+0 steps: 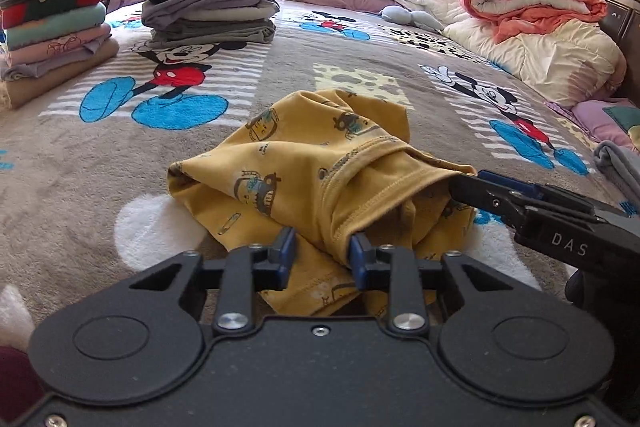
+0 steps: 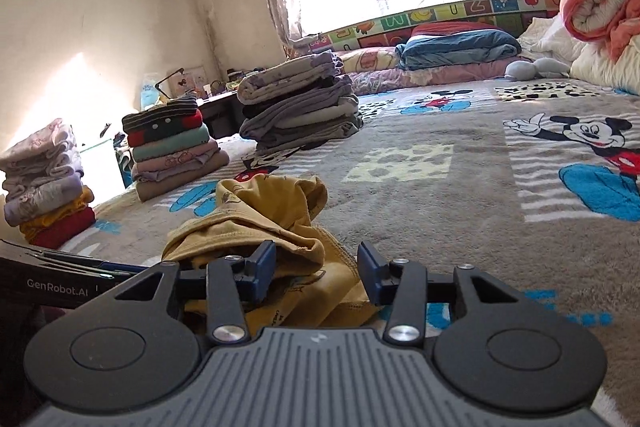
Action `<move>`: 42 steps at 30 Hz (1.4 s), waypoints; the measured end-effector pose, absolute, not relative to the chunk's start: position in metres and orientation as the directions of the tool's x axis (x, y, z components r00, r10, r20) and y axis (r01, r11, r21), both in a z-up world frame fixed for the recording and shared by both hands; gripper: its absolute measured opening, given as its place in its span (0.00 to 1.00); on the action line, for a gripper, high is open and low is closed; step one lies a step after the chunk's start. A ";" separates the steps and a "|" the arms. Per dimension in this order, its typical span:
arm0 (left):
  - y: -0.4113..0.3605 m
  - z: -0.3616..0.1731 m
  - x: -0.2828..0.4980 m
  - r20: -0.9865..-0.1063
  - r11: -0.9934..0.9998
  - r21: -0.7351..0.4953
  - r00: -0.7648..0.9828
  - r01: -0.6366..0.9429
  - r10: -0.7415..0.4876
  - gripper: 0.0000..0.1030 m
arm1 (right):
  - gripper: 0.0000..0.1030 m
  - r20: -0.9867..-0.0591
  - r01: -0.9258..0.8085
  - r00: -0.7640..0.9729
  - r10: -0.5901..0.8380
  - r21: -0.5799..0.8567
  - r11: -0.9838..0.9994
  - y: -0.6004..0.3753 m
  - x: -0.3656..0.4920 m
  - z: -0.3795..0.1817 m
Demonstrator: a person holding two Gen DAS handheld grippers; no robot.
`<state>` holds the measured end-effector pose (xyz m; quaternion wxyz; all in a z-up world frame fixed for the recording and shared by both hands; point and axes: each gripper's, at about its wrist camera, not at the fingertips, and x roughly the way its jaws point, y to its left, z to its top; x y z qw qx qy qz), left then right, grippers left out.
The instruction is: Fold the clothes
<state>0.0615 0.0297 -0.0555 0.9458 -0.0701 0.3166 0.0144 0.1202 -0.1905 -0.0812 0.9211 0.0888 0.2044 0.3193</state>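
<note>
The yellow garment [image 1: 304, 171] lies crumpled at the near edge of the blanket [image 1: 360, 39]; left gripper [image 1: 322, 257] clamps its hem; right gripper [image 2: 316, 275] stands apart around a fold; both corners should be held before spreading flat.

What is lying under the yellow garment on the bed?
Under the yellow garment the grey Mickey blanket shows all around it, with a white patch at its near left edge. What lies directly beneath the cloth is covered and cannot be seen.
</note>
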 end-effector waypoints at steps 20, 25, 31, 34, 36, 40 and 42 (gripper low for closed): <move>0.076 -0.041 0.055 -0.478 0.980 -0.111 0.873 -0.165 0.093 0.17 | 0.16 -0.262 -0.677 0.628 0.733 0.281 0.680 -0.156 0.134 -0.067; 0.082 -0.053 0.059 -0.530 0.971 -0.166 0.846 -0.173 0.060 0.47 | 0.12 -0.260 -0.643 0.631 0.731 0.351 0.681 -0.162 0.142 -0.072; 0.082 -0.056 0.056 -0.552 0.961 -0.235 0.834 -0.148 -0.006 0.46 | 0.07 -0.232 -0.595 0.668 0.707 0.405 0.695 -0.175 0.149 -0.072; 0.069 -0.056 0.053 -0.553 0.972 -0.210 0.832 -0.108 -0.027 0.43 | 0.05 -0.207 -0.583 0.694 0.689 0.400 0.707 -0.179 0.147 -0.068; 0.059 -0.058 0.052 -0.551 0.982 -0.166 0.835 -0.093 -0.014 0.43 | 0.05 -0.188 -0.570 0.714 0.674 0.402 0.716 -0.184 0.146 -0.064; 0.044 -0.062 0.051 -0.535 0.995 -0.071 0.845 -0.074 0.025 0.42 | 0.05 -0.149 -0.552 0.756 0.637 0.379 0.743 -0.194 0.138 -0.054; 0.035 -0.060 0.048 -0.507 0.998 -0.017 0.861 -0.062 0.045 0.41 | 0.05 -0.132 -0.552 0.770 0.624 0.351 0.756 -0.196 0.131 -0.048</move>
